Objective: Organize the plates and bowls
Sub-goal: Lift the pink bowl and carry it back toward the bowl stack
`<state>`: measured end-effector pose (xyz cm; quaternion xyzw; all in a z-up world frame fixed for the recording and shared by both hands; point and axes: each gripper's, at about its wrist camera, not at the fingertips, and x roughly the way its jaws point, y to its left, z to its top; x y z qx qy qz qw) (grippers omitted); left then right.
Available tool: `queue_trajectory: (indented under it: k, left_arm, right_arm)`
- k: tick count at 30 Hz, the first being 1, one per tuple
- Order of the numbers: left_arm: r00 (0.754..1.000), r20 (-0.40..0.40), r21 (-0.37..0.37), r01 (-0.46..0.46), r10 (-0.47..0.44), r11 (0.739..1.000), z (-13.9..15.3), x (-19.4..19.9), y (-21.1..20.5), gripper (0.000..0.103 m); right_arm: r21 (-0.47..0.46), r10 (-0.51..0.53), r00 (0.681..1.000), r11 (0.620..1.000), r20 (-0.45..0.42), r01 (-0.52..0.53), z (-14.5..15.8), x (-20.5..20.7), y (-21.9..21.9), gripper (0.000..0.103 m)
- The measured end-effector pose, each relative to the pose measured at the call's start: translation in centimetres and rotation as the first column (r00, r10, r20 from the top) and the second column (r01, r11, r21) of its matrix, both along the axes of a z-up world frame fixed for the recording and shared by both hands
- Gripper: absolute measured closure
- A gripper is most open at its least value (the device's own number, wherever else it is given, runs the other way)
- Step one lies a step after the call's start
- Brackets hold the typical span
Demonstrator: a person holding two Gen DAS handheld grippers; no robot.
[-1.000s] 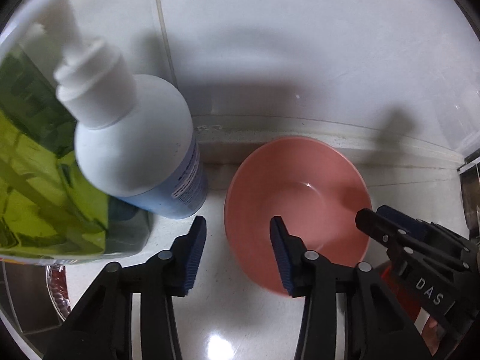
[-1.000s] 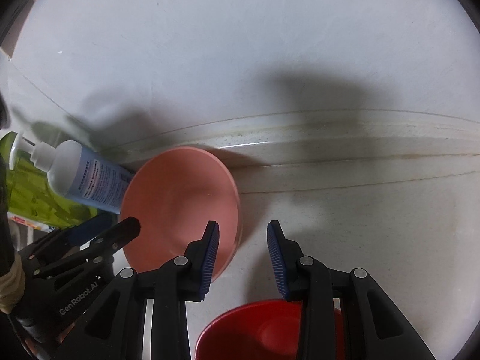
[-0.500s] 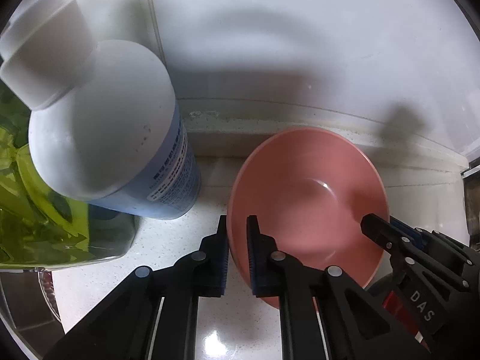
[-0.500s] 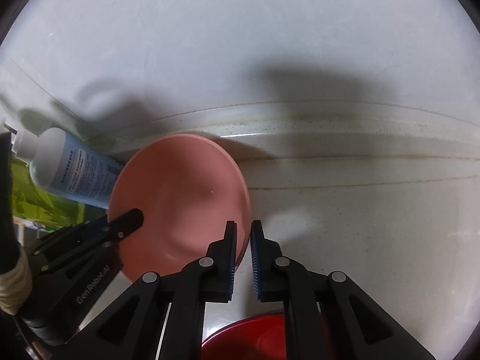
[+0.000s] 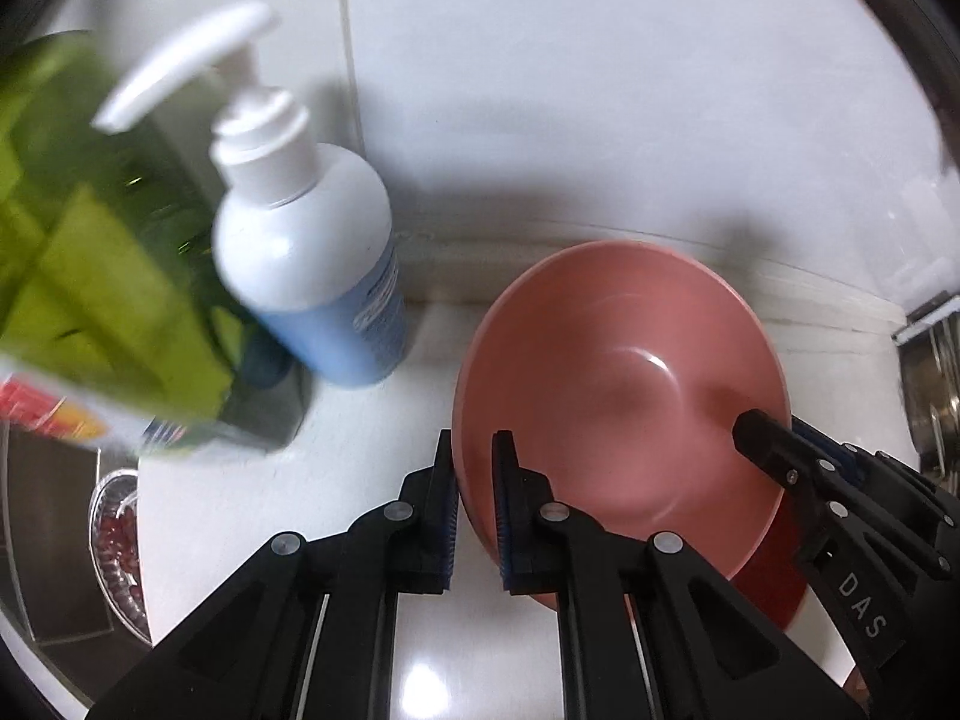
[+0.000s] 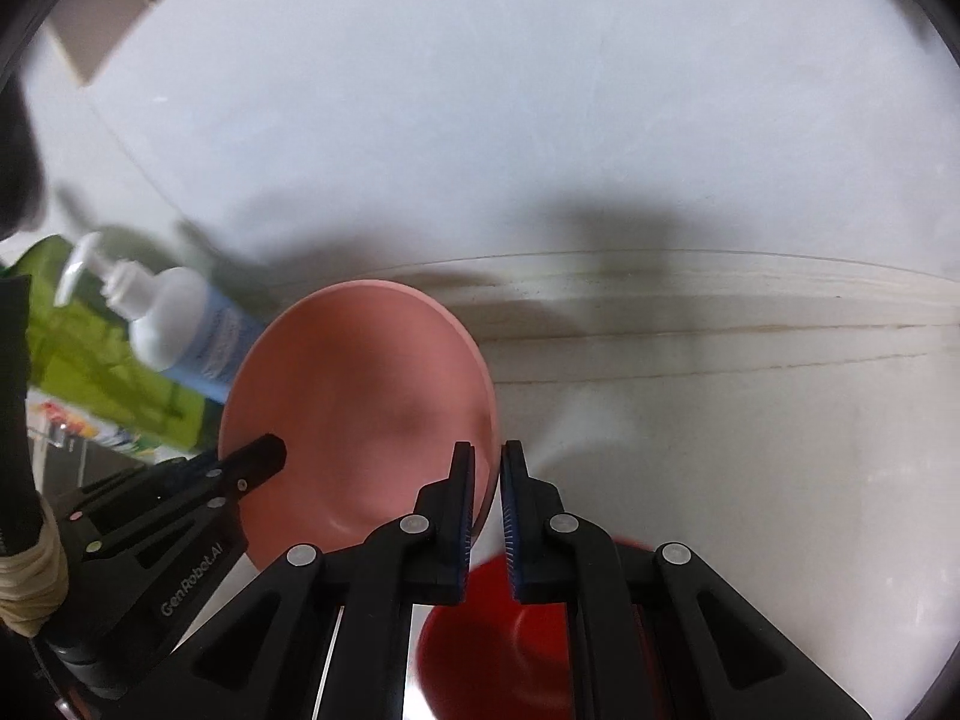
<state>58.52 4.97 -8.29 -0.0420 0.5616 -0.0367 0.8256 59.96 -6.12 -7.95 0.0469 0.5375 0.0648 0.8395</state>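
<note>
A: What do the left gripper and right gripper hold?

B: Both sets of fingers pinch the pink bowl, rim at nine and three o'clock.

A: Where is it?

B: Above the white worktop, pump bottle at ten o'clock, red bowl beneath.

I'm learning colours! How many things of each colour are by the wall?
Pink: 1, the pink bowl
Red: 1, the red bowl
White and blue: 1, the pump bottle
Green: 1, the green pack
Total: 4
</note>
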Motion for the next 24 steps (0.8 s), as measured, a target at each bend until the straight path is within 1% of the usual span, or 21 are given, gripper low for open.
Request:
queue_trajectory:
  k: [3,4,10,12,16,20,24]
  left_arm:
    - [1.000,0.013,0.003,0.000,0.000,1.000,1.0,-2.0,0.3,0.091]
    - [1.000,0.019,0.005,-0.003,0.003,1.000,1.4,-2.5,0.3,0.091]
    - [0.998,0.062,0.012,-0.021,0.020,1.000,4.0,-7.0,2.4,0.091]
    - [0.996,0.077,0.014,-0.038,0.037,0.999,5.1,-9.3,3.6,0.091]
    - [0.993,0.098,-0.005,-0.063,0.064,0.998,5.5,-12.4,5.6,0.091]
    - [0.991,0.112,0.001,-0.079,0.078,0.997,5.4,-15.5,7.0,0.091]
    - [0.987,0.118,-0.032,-0.102,0.106,0.994,5.5,-18.4,8.7,0.091]
  right_arm:
    - [-0.004,0.003,1.000,1.000,0.020,-0.003,1.3,-1.4,0.1,0.092]
    - [-0.003,0.003,1.000,1.000,0.026,-0.003,2.1,-2.1,-0.6,0.092]
    - [-0.006,0.033,0.996,0.999,0.081,-0.032,4.1,-7.0,1.2,0.092]
    - [-0.011,0.044,0.995,0.999,0.090,-0.043,4.4,-8.1,1.5,0.092]
    - [-0.002,0.071,0.990,0.997,0.121,-0.071,5.1,-11.0,2.5,0.092]
    - [-0.029,0.104,0.982,0.994,0.159,-0.101,5.4,-14.0,3.8,0.092]
    - [-0.047,0.127,0.975,0.992,0.183,-0.121,5.8,-16.9,5.4,0.092]
